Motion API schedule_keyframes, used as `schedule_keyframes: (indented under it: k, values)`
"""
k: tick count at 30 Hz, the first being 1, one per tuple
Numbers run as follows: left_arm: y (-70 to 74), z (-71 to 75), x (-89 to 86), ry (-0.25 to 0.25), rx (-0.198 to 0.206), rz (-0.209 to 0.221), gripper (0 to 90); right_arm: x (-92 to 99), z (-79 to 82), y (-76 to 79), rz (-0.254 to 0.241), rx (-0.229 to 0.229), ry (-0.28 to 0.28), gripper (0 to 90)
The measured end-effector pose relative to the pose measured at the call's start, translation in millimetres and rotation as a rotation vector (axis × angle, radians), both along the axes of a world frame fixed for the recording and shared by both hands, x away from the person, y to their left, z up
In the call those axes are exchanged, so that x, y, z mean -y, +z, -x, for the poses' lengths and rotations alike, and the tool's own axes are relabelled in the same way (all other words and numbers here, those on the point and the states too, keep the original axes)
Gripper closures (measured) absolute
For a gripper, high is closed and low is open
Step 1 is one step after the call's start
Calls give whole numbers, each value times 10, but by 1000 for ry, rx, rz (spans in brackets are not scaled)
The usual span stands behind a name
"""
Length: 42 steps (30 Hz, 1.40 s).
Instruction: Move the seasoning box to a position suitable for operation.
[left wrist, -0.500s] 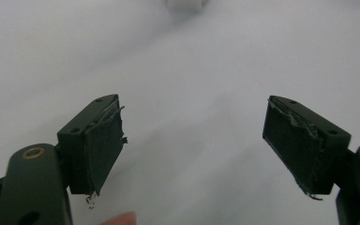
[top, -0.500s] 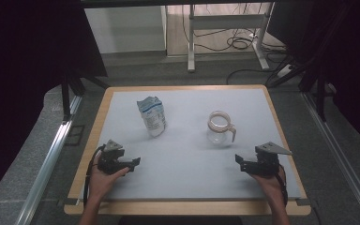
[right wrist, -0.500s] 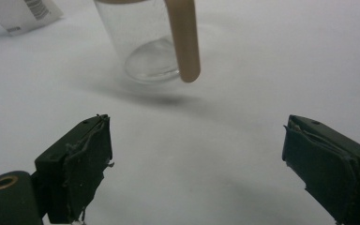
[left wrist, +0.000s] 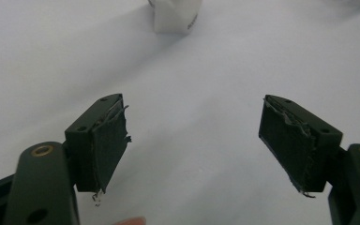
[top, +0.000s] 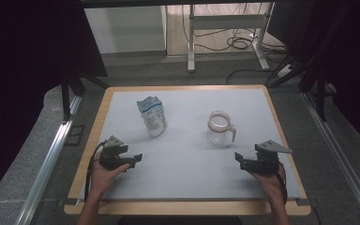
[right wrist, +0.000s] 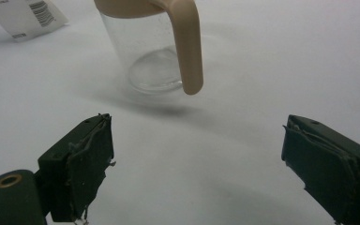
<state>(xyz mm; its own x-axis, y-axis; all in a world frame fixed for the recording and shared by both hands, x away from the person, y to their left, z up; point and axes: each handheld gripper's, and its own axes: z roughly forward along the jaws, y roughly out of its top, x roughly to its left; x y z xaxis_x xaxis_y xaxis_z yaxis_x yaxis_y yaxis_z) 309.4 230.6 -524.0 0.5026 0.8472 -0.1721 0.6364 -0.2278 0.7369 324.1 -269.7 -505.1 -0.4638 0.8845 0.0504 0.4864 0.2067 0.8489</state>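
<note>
While a clear glass jug (top: 219, 129) with a tan rim and handle stands upright on the right half of the grey bench (top: 187, 154), a white and blue pouch (top: 152, 116) is seen standing well apart to its left. The right claw (top: 240, 160) is held wide and empty near the jug. The left claw (top: 135, 160), likewise wide and empty, is held near the pouch.
</note>
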Motion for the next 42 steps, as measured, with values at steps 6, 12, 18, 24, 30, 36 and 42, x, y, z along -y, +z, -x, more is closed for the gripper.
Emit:
schedule_keyframes:
  k: [6,12,18,24,30,36,42]
  values:
    - [3,26,-13,-23,-22,29,229,-141,-95,342,-2,55,26,62]
    - [18,34,-34,-48,-24,40,218,-404,-405,479,40,11,99,27]
    - [38,20,-88,-41,-21,54,219,-653,-842,565,26,-20,144,20]
    - [38,-14,-101,-25,-24,52,221,-802,-1084,532,38,-53,170,19]
    - [35,-26,-67,-21,-23,49,216,-895,-1193,367,64,-91,184,27]
    - [46,-25,-64,-21,-22,46,209,-852,-1219,258,44,-98,198,94]
    - [43,-20,-80,-17,-26,47,209,-871,-1198,277,84,-62,204,111]
